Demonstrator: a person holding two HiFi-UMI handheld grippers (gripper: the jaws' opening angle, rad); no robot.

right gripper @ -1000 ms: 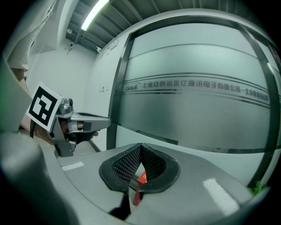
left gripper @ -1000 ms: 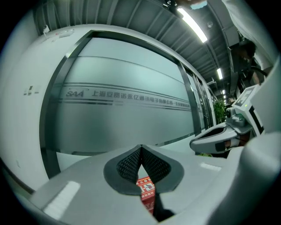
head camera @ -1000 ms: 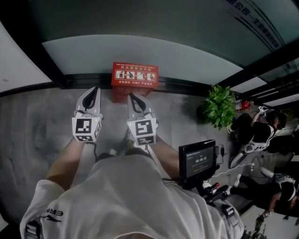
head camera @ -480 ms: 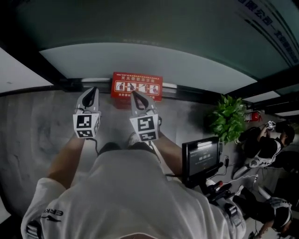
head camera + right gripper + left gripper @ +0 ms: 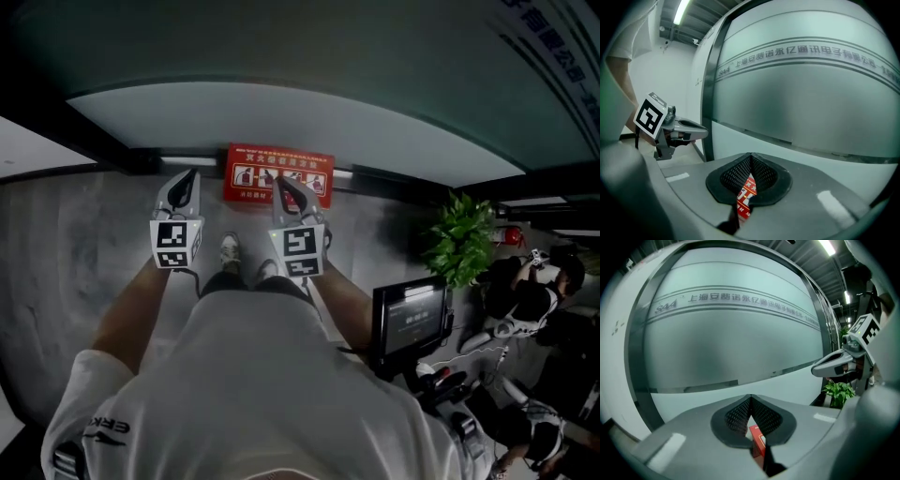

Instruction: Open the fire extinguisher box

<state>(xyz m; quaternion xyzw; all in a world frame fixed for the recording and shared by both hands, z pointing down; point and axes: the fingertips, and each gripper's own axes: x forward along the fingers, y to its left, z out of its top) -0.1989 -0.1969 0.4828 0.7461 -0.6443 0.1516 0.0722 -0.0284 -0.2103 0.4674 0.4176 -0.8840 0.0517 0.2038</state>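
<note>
The red fire extinguisher box (image 5: 278, 174) stands on the floor against the frosted glass wall, its lid down, white pictograms on top. My left gripper (image 5: 188, 178) is held just left of the box, jaws shut and empty. My right gripper (image 5: 285, 185) is over the box's front in the head view, tips together with nothing between them. In the left gripper view a sliver of the box (image 5: 757, 446) shows through the slit below the tips of that gripper (image 5: 750, 398). The right gripper view shows the box's printed red panel (image 5: 746, 197) below the gripper's tips (image 5: 751, 156).
A frosted glass wall (image 5: 309, 112) with a dark frame runs behind the box. A potted green plant (image 5: 458, 238) stands to the right. A black screen on a stand (image 5: 410, 319) is at my right side. Another person (image 5: 530, 291) crouches at far right.
Both grippers moved forward and down toward the red box as the person stepped closer. The box now lies nearer beneath the gripper tips. Jaws stayed shut.
</note>
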